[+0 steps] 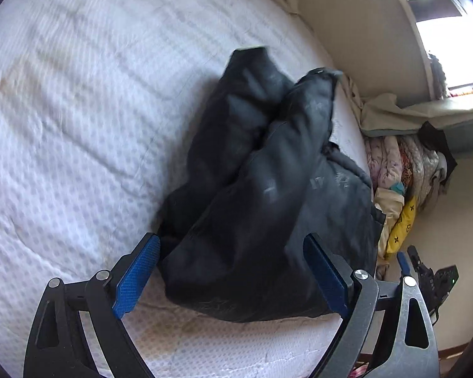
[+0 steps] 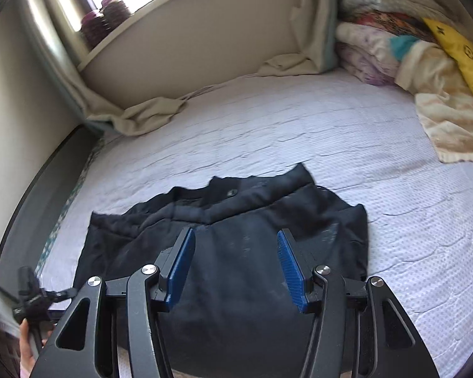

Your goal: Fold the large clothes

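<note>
Both claws (image 1: 233, 271) (image 2: 236, 267) gape empty above black garment (image 2: 236, 245); mattress (image 2: 331, 132) beyond lies bare.

Bare mattress (image 2: 299, 132) lies open beyond the black garment (image 2: 236, 252); bedding pile (image 2: 410, 50) blocks its far corner.

Black garment (image 2: 236, 252), faintly streaked with grey, on a white mattress cover (image 2: 299, 126) quilted with a pale dotted pattern. Gripper pads (image 2: 181, 267) blue and textured, arms black. At the mattress's far corner: a yellow cloth (image 2: 457, 47) with dark cross marks, a cream towel (image 2: 441, 119), lilac-printed bedding (image 2: 369, 60).
</note>
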`<state>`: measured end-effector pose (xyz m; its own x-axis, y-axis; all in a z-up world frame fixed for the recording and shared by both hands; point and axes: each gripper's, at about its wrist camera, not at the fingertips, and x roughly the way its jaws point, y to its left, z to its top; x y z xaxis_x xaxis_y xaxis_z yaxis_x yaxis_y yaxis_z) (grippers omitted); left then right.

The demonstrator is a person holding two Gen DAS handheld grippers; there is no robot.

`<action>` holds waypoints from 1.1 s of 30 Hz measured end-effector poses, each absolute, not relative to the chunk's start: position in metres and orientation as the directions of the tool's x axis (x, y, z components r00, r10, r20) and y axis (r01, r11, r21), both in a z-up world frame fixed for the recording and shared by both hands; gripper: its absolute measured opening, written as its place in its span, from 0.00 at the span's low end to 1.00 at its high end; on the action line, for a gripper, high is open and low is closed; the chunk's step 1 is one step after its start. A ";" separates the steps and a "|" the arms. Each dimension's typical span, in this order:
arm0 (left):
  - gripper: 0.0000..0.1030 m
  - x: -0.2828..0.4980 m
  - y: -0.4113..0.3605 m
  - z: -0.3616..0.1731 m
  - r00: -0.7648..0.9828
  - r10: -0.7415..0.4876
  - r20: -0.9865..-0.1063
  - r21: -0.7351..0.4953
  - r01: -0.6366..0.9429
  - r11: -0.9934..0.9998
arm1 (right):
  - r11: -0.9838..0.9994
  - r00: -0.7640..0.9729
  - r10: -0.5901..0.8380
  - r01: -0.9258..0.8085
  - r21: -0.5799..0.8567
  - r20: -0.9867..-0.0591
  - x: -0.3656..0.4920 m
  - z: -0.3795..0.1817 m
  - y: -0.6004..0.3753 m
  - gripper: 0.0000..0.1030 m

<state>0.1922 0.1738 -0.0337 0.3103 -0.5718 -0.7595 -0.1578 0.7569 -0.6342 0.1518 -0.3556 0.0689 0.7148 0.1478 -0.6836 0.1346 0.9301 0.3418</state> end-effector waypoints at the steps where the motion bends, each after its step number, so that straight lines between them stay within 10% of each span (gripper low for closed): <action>1: 0.91 0.191 0.175 -0.040 0.305 -0.584 -0.752 -0.647 -0.179 0.741 | 0.931 0.715 0.151 0.129 0.340 -0.682 0.151 0.068 -0.354 0.50; 15: 0.90 0.199 0.158 -0.067 0.424 -0.657 -0.623 -0.768 -0.173 0.617 | 0.920 0.687 0.211 0.102 0.379 -0.696 0.153 0.058 -0.349 0.51; 24: 0.54 0.208 0.151 -0.068 0.462 -0.655 -0.598 -0.784 -0.166 0.598 | 0.949 0.623 0.224 0.033 0.312 -0.749 0.164 0.036 -0.308 0.51; 28: 0.44 0.210 0.140 -0.053 0.475 -0.646 -0.597 -0.773 -0.127 0.621 | 0.982 0.610 0.164 -0.022 0.190 -0.775 0.171 0.031 -0.282 0.14; 33: 0.39 0.211 0.135 -0.039 0.490 -0.651 -0.580 -0.777 -0.094 0.623 | 0.984 0.604 0.175 -0.108 0.139 -0.777 0.180 0.022 -0.250 0.10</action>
<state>0.2110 0.1348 -0.0387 0.4896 -0.6507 -0.5804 -0.0937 0.6226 -0.7769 0.1801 -0.2499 0.0217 0.6042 0.1754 -0.7773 -0.1076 0.9845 0.1385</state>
